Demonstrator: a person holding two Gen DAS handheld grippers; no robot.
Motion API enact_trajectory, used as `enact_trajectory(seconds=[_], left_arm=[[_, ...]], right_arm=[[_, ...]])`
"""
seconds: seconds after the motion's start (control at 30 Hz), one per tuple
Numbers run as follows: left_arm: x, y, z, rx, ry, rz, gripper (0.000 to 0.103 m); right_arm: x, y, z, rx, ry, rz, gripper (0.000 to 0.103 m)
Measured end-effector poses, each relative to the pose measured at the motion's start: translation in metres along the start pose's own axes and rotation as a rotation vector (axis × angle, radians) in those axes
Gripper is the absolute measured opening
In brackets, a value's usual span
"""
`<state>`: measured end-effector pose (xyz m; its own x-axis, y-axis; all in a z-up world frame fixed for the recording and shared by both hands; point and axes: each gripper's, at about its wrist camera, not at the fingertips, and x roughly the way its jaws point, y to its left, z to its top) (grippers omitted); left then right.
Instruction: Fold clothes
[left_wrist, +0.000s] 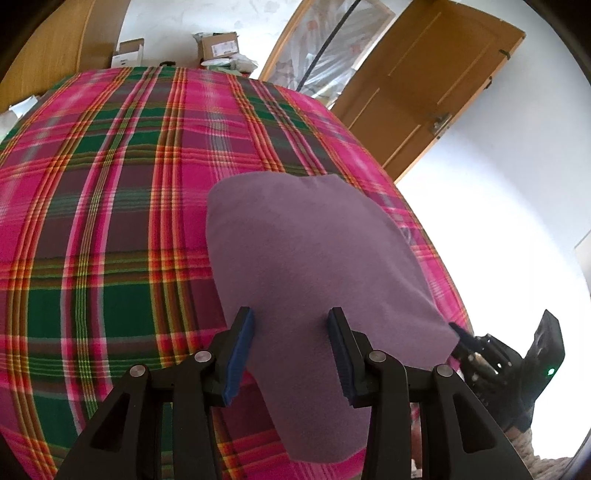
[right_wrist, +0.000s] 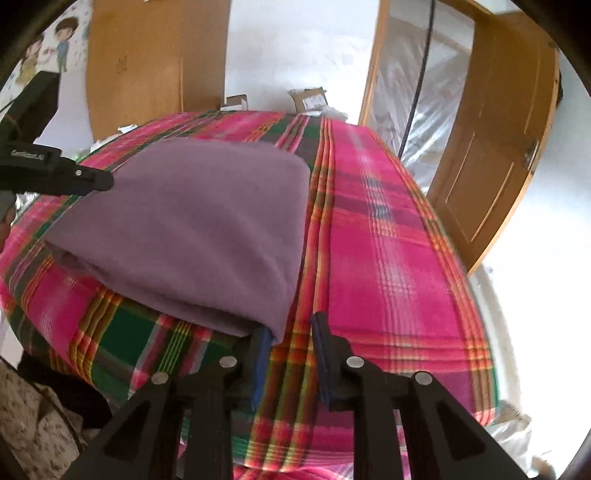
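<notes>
A purple cloth, folded into a thick rectangle, lies on the pink and green plaid bedcover. My left gripper hovers over the cloth's near edge, jaws wide apart, purple fabric showing between the blue pads, which do not press on it. In the right wrist view the same cloth fills the left half. My right gripper is open just beside its near right corner, which rests against the left pad; only plaid shows in the gap. The right gripper also shows at the cloth's right corner.
The bed's right edge drops to a bright white floor. Cardboard boxes stand beyond the far edge. A wooden door stands open at the right, with plastic sheeting beside it. A wooden wardrobe is at the back left.
</notes>
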<state>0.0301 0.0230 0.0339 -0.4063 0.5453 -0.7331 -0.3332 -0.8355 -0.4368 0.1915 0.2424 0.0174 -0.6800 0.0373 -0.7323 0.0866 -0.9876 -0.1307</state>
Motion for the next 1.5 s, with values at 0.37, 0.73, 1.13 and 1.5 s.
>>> enact_trajectory(seconds=[0.37,0.73,1.13,1.5], left_arm=[[-0.022,-0.006,0.003,0.029,-0.022,0.010,0.044],[0.012,-0.035,0.023,0.121,0.030,0.061,0.049],[0.026,-0.021,0.014,0.178,-0.006,0.082,0.049],[0.025,-0.018,0.048,0.130,-0.038,0.062,0.050]], right_arm=[[-0.045,-0.028,0.043,0.008,-0.059,0.358,0.024],[0.052,-0.027,0.094,0.101,0.016,0.330,0.034],[0.075,-0.006,0.083,0.079,0.063,0.254,0.041],[0.092,-0.022,0.134,0.132,0.049,0.265,0.041]])
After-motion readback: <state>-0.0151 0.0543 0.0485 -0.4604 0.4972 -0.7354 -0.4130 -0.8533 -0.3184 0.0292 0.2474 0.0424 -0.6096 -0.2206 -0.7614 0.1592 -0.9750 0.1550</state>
